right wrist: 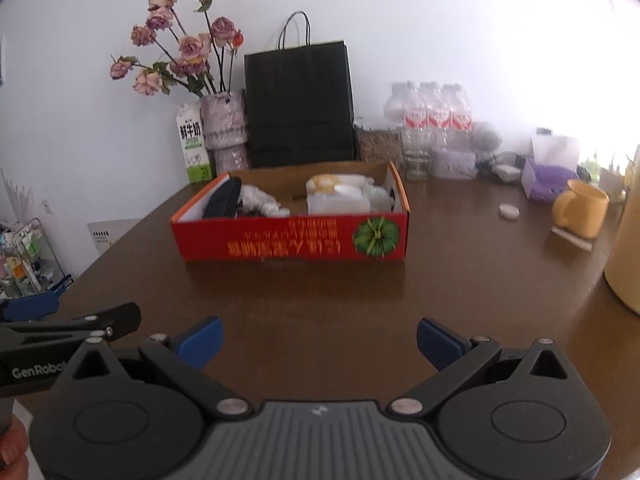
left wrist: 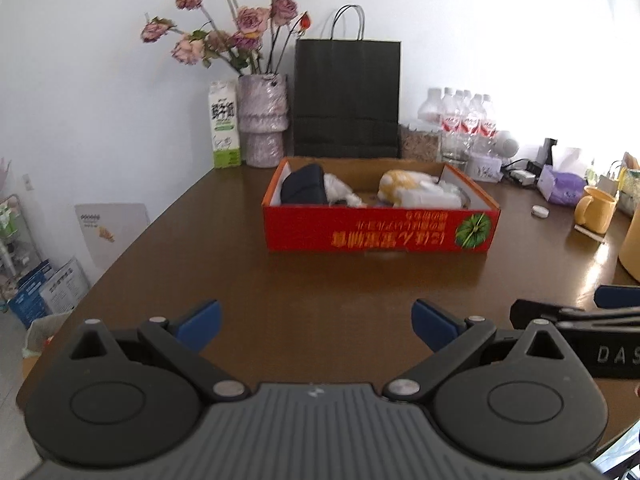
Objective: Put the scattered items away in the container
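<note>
Both tongs, left (left wrist: 316,322) and right (right wrist: 318,340), hang spread wide and empty over the bare near surface (left wrist: 320,280). Straight ahead sits the red box (right wrist: 292,238), long side facing them, already holding items; neither is clearly nearer.

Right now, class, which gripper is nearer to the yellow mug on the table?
Right. The right gripper sits on the mug's side of the table, open and empty. The left gripper, also open, is beside it, farther from the mug.
</note>
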{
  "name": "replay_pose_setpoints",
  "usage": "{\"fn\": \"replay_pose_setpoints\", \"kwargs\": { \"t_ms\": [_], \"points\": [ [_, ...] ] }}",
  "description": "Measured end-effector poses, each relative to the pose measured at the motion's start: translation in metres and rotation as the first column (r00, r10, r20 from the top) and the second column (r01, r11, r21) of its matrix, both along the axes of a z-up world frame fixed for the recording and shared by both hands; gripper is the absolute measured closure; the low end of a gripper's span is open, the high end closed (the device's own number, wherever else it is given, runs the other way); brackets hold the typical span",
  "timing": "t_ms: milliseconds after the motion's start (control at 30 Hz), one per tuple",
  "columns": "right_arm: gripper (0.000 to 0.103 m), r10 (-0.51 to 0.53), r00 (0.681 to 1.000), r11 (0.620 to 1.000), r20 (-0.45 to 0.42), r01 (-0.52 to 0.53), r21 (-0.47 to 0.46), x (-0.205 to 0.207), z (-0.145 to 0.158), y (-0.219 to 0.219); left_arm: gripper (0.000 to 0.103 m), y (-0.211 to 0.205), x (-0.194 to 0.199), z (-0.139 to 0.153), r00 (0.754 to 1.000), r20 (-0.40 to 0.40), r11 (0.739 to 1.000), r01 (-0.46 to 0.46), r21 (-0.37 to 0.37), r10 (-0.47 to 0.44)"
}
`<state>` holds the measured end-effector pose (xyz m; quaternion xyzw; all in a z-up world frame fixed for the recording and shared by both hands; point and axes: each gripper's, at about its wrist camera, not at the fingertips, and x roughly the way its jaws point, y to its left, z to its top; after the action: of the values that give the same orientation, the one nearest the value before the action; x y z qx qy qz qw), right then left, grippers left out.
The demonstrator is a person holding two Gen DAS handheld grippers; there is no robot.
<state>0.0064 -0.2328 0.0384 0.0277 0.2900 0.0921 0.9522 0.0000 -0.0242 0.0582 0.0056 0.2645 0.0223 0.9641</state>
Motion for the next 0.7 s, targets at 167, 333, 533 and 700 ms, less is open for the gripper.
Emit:
{"fn": "replay_pose_setpoints", "kwargs": {
  "t_ms": [167,333,533,700],
  "points": [
    [0.0,0.003,1.0,1.0,-0.003,-0.003,-0.022,-0.0112,-0.0049,0.0025,0.0,-0.0024,-0.0113,-0.0057,1.0,-0.011,1.0,-0.011,0.01,0.011],
    [0.0,-0.002,1.0,1.0,0.012,0.002,-0.02,-0.0137,-0.0022,0.0014,0.0,-0.0024,-0.0139,-0.0046,1.0,0.002,1.0,-0.013,0.006,0.013],
    [0.0,-0.001,1.0,1.0,0.011,0.001,-0.019,-0.0122,-0.0014,0.0013,0.0,-0.0019,-0.013,-0.005,1.0,0.0,1.0,-0.014,-0.002,0.014],
    [0.0,-0.004,1.0,1.0,0.01,0.004,-0.016,-0.0104,-0.0012,0.0005,0.0,-0.0019,-0.0123,-0.0056,1.0,-0.002,1.0,-0.013,-0.002,0.013]
  ]
}}
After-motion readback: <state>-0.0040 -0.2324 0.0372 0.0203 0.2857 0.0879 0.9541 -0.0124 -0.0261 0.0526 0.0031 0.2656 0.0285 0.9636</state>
